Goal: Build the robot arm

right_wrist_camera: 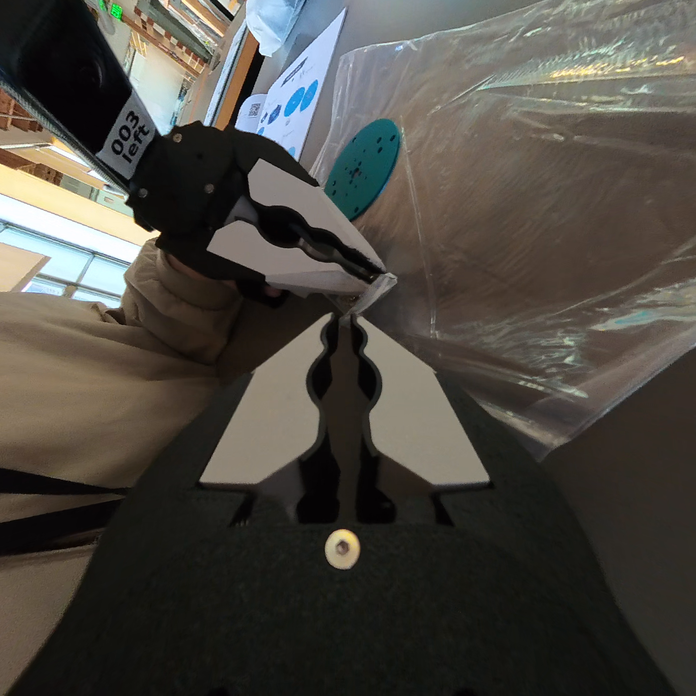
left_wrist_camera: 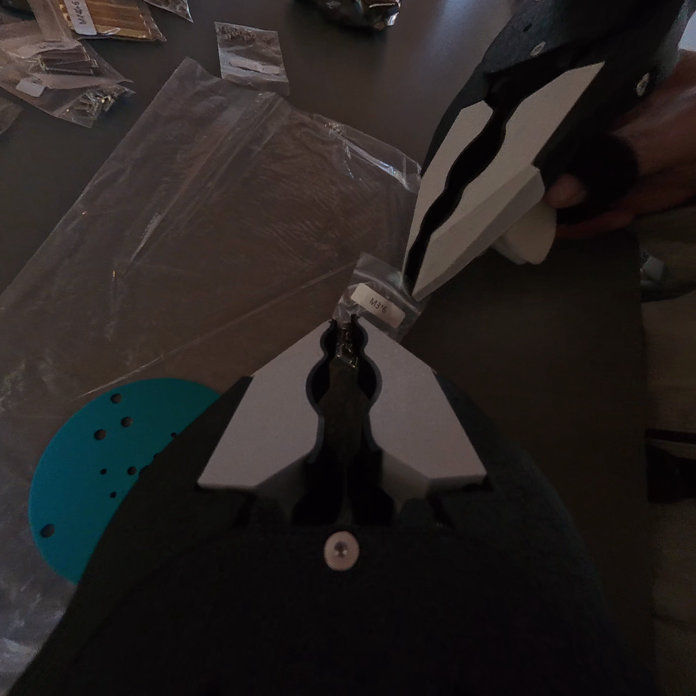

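Note:
A small clear bag of screws with a white label (left_wrist_camera: 378, 305) is held between both grippers above the dark table. My left gripper (left_wrist_camera: 343, 323) is shut on its lower end, and the screws show between its fingers. My right gripper (left_wrist_camera: 409, 288) comes in from the upper right and is shut on the bag's top corner. In the right wrist view, the right gripper (right_wrist_camera: 344, 319) pinches the small bag (right_wrist_camera: 371, 295) from below, and the left gripper (right_wrist_camera: 378, 277) grips it from the upper left.
A large clear plastic bag (left_wrist_camera: 211, 211) lies on the table (left_wrist_camera: 508, 376), with a teal disc with holes (left_wrist_camera: 94, 470) at its near edge. Several small parts bags (left_wrist_camera: 250, 52) lie at the far left. A printed sheet (right_wrist_camera: 301, 83) lies beyond the disc (right_wrist_camera: 361, 169). The tips of both grippers are at nearly the same place.

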Available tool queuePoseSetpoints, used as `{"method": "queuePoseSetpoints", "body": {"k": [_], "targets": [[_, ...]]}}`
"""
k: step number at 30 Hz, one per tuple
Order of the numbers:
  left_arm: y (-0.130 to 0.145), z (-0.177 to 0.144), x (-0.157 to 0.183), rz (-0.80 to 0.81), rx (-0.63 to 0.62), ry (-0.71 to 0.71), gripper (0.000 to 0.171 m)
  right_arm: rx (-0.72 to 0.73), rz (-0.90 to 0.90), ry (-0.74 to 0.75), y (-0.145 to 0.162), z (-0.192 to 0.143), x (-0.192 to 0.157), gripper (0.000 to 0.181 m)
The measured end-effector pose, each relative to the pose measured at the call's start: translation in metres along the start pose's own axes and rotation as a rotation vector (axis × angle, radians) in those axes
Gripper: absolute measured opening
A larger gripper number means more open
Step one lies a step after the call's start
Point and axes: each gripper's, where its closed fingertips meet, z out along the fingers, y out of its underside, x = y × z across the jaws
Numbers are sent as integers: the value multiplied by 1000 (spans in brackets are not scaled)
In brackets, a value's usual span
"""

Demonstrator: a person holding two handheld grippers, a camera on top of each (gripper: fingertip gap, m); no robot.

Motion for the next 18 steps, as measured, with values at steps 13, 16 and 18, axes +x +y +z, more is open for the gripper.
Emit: {"method": "queuePoseSetpoints", "body": {"k": [13, 16, 18], "targets": [[-43, -27, 6, -361, 282, 146, 18, 55, -289, 158, -18, -3, -8, 0], [-50, -30, 14, -506, 326, 228, 23, 39, -401, 232, -21, -1, -12, 0], [-49, -27, 11, -568, 334, 226, 21, 12, -453, 261, -19, 3, -13, 0]]}}
